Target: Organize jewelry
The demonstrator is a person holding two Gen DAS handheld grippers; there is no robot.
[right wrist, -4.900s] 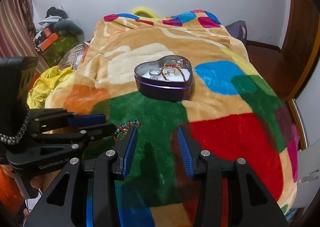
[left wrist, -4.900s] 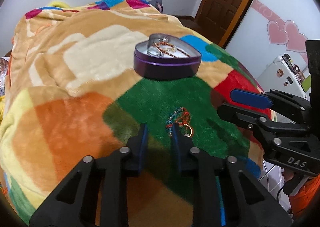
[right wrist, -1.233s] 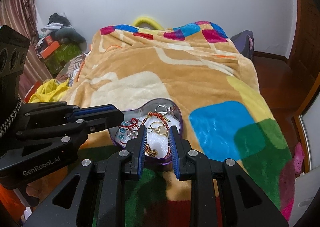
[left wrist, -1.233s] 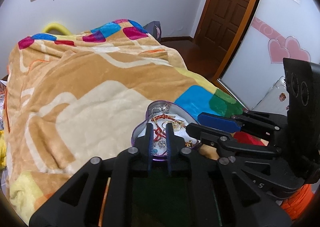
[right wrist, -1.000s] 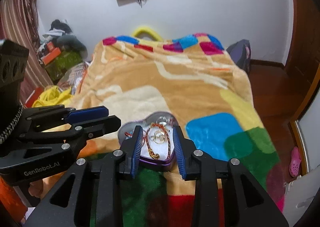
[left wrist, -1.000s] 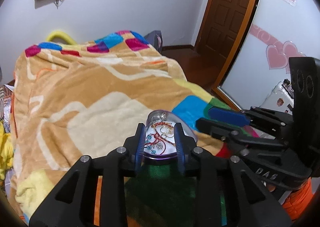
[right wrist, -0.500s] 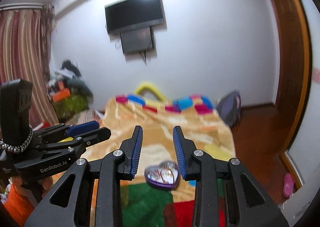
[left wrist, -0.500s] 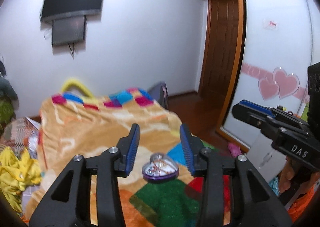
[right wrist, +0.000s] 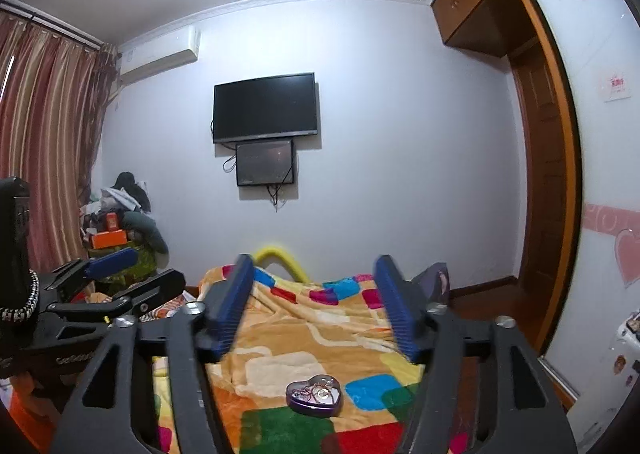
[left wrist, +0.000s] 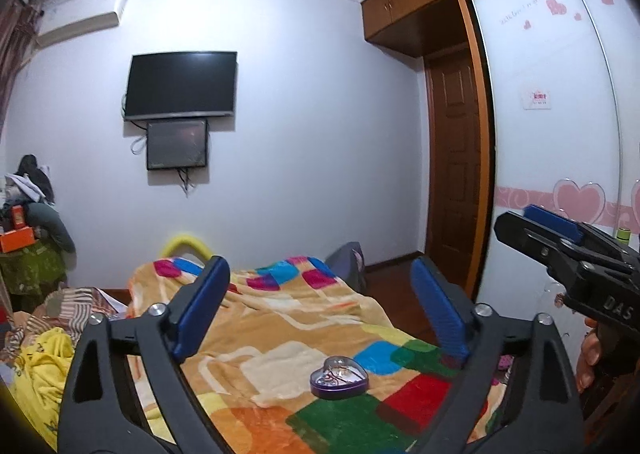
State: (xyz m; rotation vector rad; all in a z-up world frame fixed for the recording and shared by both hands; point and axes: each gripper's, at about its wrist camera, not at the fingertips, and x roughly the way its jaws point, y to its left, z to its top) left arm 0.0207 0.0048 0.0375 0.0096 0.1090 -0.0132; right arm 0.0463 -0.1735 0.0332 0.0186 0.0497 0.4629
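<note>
Left wrist view: the left claw (left wrist: pixel 320 310) hangs with blue pads spread wide, empty; the purple heart-shaped tin (left wrist: pixel 339 378) of jewelry sits at 6 o'clock on the patchwork fleece blanket (left wrist: pixel 280 334) covering the bed. The right claw (right wrist: pixel 316 302) is likewise spread, empty, above that tin

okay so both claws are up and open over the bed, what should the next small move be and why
Probably none beyond lowering both to rest. The left claw and right claw are open, empty and well away from the heart-shaped tin, which sits on the blanket with jewelry inside; no loose piece shows on the blanket.
</note>
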